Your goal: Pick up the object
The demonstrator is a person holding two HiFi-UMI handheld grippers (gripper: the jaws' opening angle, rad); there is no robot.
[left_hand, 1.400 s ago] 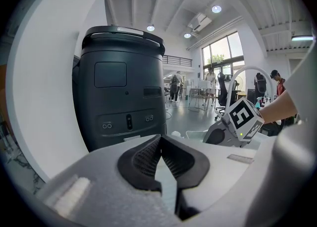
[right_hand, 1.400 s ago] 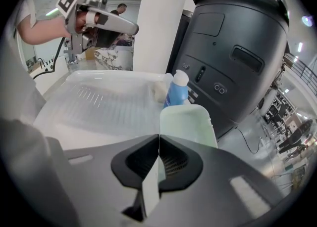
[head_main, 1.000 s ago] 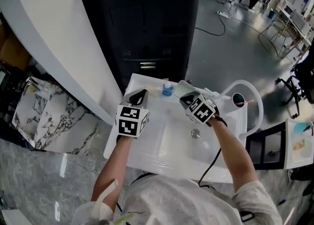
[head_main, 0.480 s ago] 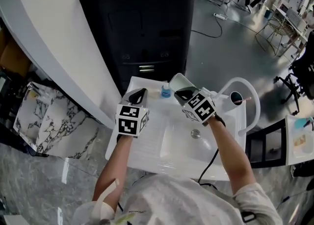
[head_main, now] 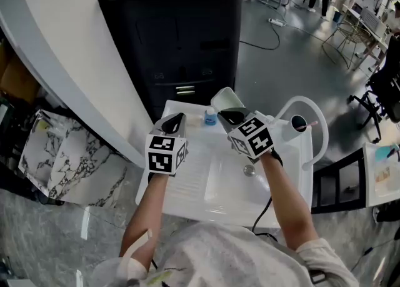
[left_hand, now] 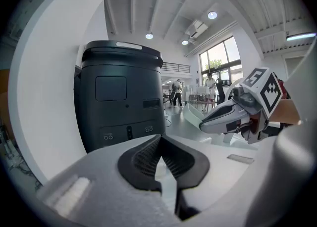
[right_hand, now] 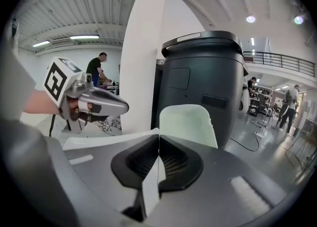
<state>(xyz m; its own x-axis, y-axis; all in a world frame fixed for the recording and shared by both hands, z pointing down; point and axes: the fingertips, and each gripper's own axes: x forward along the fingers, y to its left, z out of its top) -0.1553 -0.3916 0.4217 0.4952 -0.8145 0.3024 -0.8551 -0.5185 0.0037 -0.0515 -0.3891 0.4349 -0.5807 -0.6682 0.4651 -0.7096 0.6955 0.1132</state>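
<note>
right tool (head_main: 230, 115) pinches the wall of a pale cup (head_main: 225, 99), held above the back of the white sink (head_main: 187, 182); left tool (head_main: 177, 119) pressed together, empty, over the sink's left side

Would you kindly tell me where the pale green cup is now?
In the head view the cup is near centre, pinched in the right gripper above the back edge of the white sink, just right of the small blue bottle.

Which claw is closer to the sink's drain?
Right. The right gripper, holding the cup, hangs just above and beyond the drain; the left gripper is over the sink's left side.
</note>
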